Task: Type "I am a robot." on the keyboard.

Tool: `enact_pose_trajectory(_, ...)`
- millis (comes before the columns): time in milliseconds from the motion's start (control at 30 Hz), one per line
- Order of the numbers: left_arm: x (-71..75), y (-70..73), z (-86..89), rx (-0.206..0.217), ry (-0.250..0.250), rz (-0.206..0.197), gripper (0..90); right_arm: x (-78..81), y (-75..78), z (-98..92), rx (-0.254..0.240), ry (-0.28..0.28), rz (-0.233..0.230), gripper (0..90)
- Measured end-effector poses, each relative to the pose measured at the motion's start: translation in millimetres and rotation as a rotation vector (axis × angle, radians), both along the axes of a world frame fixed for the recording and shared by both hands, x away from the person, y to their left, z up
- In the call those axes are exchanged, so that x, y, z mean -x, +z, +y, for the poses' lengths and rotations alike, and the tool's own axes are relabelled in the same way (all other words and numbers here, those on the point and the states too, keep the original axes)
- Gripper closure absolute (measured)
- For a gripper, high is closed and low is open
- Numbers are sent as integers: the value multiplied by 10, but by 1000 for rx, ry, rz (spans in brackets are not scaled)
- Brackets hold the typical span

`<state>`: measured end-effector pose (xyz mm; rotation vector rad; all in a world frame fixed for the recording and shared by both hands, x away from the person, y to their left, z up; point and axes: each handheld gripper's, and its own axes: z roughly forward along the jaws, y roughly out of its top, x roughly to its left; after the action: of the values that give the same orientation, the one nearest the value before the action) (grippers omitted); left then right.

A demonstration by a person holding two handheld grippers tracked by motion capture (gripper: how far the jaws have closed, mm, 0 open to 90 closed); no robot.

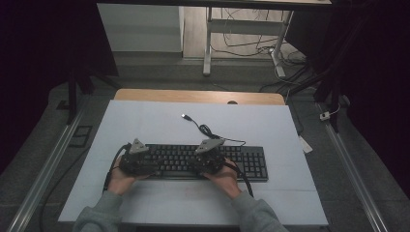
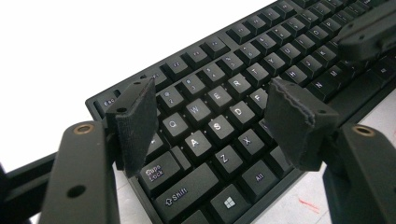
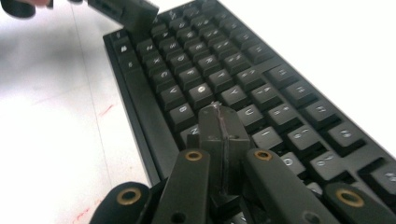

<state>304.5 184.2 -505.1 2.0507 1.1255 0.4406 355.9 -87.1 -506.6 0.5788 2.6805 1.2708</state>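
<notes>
Table: pale sheet over a wooden top, whose far edge shows as a brown strip; the person's sleeves come in over the near edge.
Keyboard: black, full-size, lying flat on the near half of the table, long side running left to right; both grippers sit over its left and middle parts.
Cable: black, runs from the keyboard's far edge toward the table's middle and ends in a loose USB plug lying on the sheet.
Left gripper: held over the keyboard's left end; its fingers stand wide apart, with the Q, W, A, S, D keys seen between them and nothing clamped. Whether the tips touch the keys cannot be told.
Right gripper: held over the keyboard's middle letter rows; its fingers are pressed together pad to pad, with nothing between them, the tip just above or on the keys near B and N.
</notes>
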Motion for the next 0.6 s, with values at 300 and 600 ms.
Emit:
enact_pose_trajectory(300, 0, 5, 26, 7, 8, 0, 343, -15, 30, -156, -13, -51, -6, 858)
enact_pose_trajectory(600, 1, 6, 32, 11, 6, 0, 342, 11, 29, -335, -14, -106, -10, 642)
